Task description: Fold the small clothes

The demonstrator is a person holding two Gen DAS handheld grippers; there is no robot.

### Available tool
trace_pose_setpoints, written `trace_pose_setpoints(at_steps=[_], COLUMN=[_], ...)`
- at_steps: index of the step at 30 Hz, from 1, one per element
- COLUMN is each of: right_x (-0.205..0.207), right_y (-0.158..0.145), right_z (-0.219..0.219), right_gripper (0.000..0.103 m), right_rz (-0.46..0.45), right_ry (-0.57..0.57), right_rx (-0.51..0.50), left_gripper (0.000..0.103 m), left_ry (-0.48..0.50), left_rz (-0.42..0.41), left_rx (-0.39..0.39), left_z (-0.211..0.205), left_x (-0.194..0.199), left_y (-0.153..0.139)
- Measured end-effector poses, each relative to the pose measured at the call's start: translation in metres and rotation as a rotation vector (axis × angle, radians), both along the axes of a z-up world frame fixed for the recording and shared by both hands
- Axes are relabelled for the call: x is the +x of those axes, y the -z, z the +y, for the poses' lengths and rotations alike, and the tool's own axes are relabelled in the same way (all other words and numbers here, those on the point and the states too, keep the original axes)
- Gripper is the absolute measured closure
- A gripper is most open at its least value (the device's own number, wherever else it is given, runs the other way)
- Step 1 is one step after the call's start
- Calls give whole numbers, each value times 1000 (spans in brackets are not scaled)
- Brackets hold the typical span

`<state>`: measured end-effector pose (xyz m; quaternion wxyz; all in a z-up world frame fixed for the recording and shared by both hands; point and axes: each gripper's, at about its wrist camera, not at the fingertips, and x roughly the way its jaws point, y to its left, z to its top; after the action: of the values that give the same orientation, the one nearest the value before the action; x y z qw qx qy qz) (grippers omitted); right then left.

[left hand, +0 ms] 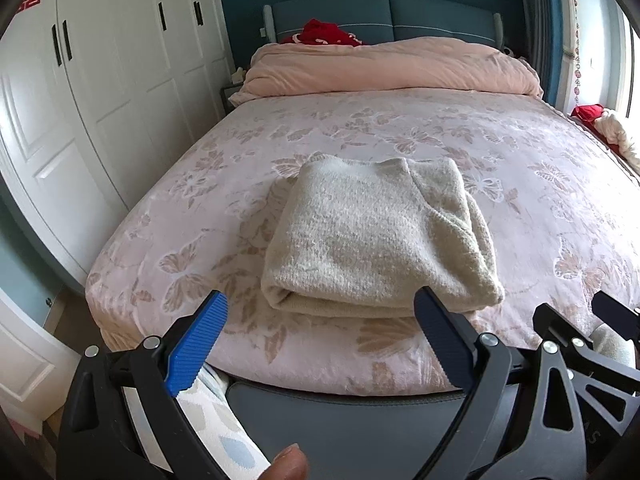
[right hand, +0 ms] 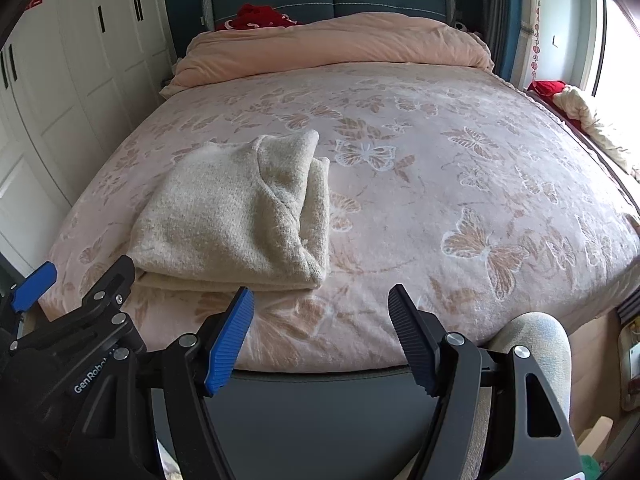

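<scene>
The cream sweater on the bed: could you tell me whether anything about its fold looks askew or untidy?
Mostly neat. The cream sweater lies folded on the butterfly bedspread, but a bunched layer sticks out along its right edge, so that side looks uneven. Both grippers are open and clear of it.

Just beyond the left gripper (left hand: 320, 336) lies a folded sweater (left hand: 376, 236) of cream knit, fuzzy and matt. The bed cover (left hand: 500, 152) under it is soft plush cloth with a faint sheen and raised butterfly shapes. Farther back, a peach duvet (left hand: 384, 68) looks smooth and matt. Both the left and the right gripper (right hand: 322, 332) are matt black plastic with ribbed pads (right hand: 230, 340) and bright metal rivets (right hand: 454, 338). Off to the left, the wardrobe (left hand: 100, 92) doors are smooth, white, painted panels.
</scene>
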<state>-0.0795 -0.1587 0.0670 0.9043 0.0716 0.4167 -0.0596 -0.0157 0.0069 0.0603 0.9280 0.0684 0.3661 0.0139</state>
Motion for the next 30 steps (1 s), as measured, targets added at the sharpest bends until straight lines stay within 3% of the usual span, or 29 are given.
trace_pose_setpoints(at_steps=[30], right_x=[-3], right_y=[10], right_z=[2], right_gripper=[35], right_rz=[21], right_ry=[27], right_rx=[-9], left_gripper=[11], left_ry=[23], left_rz=[41], left_rx=[0], left_z=[-5], left_x=[3], left_y=[13])
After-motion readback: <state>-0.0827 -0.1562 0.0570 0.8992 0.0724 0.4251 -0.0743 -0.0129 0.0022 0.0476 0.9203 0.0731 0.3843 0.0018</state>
